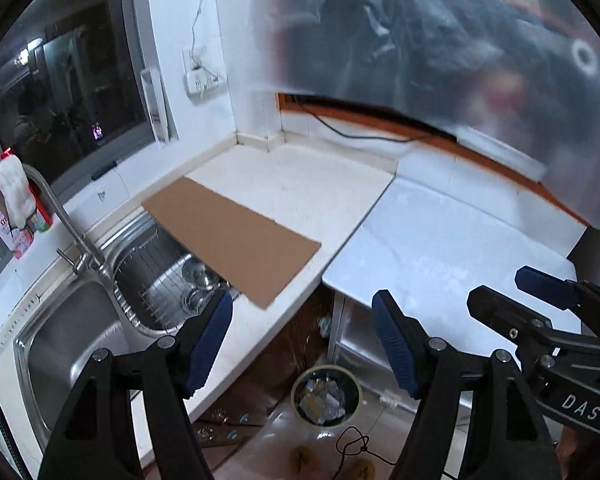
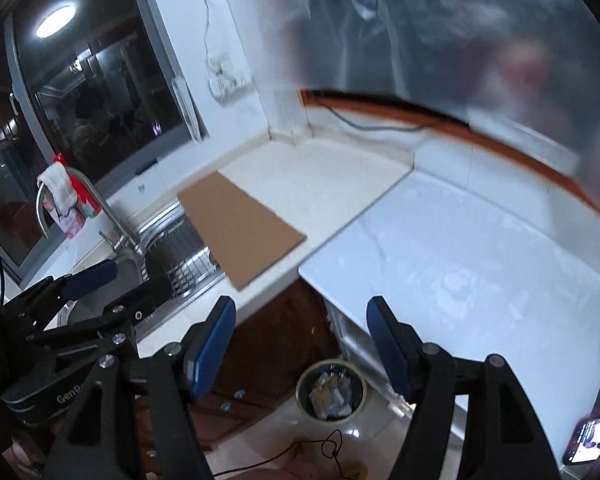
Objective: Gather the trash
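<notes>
Both grippers are held high above the kitchen desk, angled down toward the floor. The left gripper point(image 1: 302, 340) is seen with its jaws spread wide and nothing between them; the right gripper point(image 2: 300, 344) is likewise wide open and empty.

The collected trash point(image 1: 323, 398) is seen inside the round bin point(image 1: 298, 390) on the floor, below the inner corner where the cream desk point(image 1: 300, 184) meets the white desk point(image 1: 460, 248). A small pale scrap point(image 1: 390, 395) is seen on the floor just beside the bin, and another crumpled bit point(image 1: 324, 326) under the white desk's front edge; whether these are trash cannot be told for certain.

No loose trash is seen on either desk. A flat cardboard sheet point(image 1: 230, 242) is laid across the cream desk's front edge, its near corner overhanging the sink point(image 1: 72, 332).

From here, the likeliest failure is judged to be missed pieces: the floor scraps are small and partly shadowed. A dark cable point(image 1: 354, 446) lying by the bin could be snagged on a descent. The overhanging cardboard could be tipped into the sink if brushed. A draped plastic sheet point(image 1: 440, 60) along the far edge could be caught by a raised gripper.
</notes>
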The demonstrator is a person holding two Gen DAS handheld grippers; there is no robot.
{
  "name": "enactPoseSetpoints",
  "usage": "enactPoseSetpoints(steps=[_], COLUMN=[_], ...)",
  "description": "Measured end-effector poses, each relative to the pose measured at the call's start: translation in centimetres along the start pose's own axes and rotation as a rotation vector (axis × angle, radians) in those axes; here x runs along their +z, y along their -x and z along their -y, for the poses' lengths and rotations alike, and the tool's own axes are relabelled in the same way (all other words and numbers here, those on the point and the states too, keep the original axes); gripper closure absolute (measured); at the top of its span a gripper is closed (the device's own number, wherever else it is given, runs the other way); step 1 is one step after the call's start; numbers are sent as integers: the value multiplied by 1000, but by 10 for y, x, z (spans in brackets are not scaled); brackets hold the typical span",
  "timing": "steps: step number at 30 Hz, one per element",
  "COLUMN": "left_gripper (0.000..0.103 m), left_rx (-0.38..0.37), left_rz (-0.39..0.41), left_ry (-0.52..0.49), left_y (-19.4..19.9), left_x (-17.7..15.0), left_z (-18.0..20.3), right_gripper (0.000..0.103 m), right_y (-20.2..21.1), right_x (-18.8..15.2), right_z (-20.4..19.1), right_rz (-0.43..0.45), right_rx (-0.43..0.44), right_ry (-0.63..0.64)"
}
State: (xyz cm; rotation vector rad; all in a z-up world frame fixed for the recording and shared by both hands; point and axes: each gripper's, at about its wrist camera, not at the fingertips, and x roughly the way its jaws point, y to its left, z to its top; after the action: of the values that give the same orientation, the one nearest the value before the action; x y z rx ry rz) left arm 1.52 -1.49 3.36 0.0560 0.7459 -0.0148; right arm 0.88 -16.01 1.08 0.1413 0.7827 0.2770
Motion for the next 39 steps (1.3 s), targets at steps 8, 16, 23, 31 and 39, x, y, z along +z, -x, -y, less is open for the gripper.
enactPoseSetpoints(steps=[8, 16, 23, 31, 39], left_gripper=[31, 31, 31, 31, 31], left_rx=[-6, -20, -22, -19, -18], left_rz=[36, 44, 60, 77, 77], left_ry=[-8, -18, -26, -32, -34], left_y=[11, 8, 7, 8, 7], left_x=[13, 18, 21, 22, 20], left_z=[4, 9, 10, 6, 1], right_gripper=[34, 34, 34, 34, 34], right_y=[9, 13, 17, 20, 19], right_x=[8, 11, 11, 12, 12], right_z=[-3, 0, -3, -9, -16], right_rz=[44, 61, 86, 109, 120], right_rx=[-28, -55, -78, -84, -86], right_ry=[1, -10, -13, -17, -17])
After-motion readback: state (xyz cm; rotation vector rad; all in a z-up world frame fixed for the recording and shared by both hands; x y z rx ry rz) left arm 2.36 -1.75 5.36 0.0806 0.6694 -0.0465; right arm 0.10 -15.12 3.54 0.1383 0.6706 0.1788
